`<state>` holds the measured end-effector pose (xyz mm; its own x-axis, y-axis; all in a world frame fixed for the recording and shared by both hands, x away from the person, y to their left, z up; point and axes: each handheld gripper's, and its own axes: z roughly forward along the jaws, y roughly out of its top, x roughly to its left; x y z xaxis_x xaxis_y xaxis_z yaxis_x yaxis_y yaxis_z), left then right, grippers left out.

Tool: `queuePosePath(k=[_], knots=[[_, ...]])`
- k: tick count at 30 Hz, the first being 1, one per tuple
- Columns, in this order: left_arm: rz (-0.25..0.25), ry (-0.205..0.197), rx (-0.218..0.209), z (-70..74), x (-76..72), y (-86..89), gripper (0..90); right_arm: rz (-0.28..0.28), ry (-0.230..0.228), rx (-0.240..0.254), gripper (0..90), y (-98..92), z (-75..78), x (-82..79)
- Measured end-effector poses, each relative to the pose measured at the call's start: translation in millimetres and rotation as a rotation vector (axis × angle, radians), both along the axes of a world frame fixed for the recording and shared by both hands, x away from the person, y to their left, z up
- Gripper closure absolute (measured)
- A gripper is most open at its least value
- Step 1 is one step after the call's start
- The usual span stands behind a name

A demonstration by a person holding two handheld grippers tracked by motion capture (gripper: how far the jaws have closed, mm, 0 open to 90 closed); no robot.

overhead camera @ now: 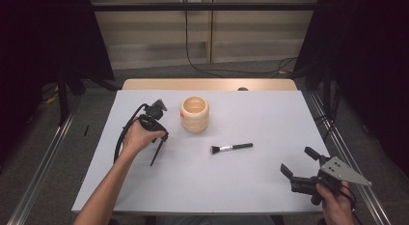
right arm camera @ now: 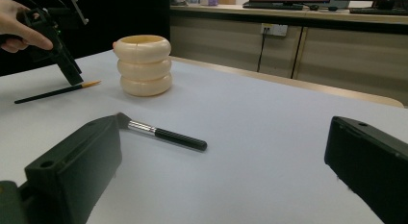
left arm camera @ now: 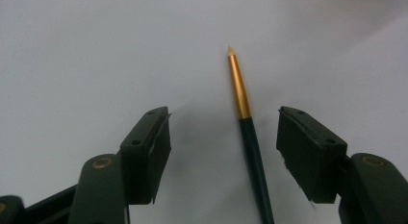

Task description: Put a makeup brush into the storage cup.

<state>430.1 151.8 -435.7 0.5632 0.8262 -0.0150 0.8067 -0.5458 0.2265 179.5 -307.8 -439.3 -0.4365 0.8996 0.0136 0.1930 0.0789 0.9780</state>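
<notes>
a: ok so what's the left gripper (left arm camera: 223,132) up to? from the high view it's pointing down at the table (overhead camera: 251,181), left of the pot.

b: it's over the thin brush (left arm camera: 248,137). the left gripper view looks straight along the jaws and the brush lies between them, dark green handle running down to the bottom edge, gold ferrule and a little pale tip pointing away. the jaws are apart and there's white table on both sides of the handle, so the pads aren't on it. not a grip, just straddling it. the handle sits a bit nearer the jaw on the right of that view.

a: and where's that brush on the table overall?

b: left side, lying flat just left of the cream ribbed pot (overhead camera: 195,114). in the right gripper view you can see it as a dark stick with an orange-ish tip pointing toward the pot, with the left gripper tilted down onto it.

a: right gripper (overhead camera: 298,163)?

b: hovering near the front right corner, jaws wide apart with nothing between them. the grey plate sits on top, hand behind it.

a: there's a second brush, right?

b: yep, a makeup brush (overhead camera: 231,147) with a black handle, silver ferrule and dark bristles, lying flat mid-table, in front of the pot and a bit to its right, well apart from both grippers.
</notes>
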Motion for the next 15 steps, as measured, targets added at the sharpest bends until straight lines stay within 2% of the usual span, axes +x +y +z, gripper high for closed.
queuePosePath(k=[4,7,10,13,15], knots=[[-0.013,0.006,0.031,-3.7,-2.4,-4.8,48.4,0.001,0.002,0.004,0.0,0.6,0.1,-0.3],[0.001,-0.022,0.058,-5.3,-2.8,-6.6,54.8,0.0,0.003,0.002,0.0,0.4,0.0,-0.6],[0.002,-0.027,0.051,-5.9,-4.5,-10.2,58.7,0.0,0.003,-0.003,0.0,-0.7,-0.3,-0.7],[0.03,-0.017,0.042,-5.6,-6.2,-12.7,61.4,-0.001,0.005,0.0,0.0,-0.5,-0.4,-0.6],[0.042,0.006,0.034,-7.5,-4.5,-11.4,65.0,0.001,0.004,-0.003,0.0,-0.5,-0.4,-0.8]])
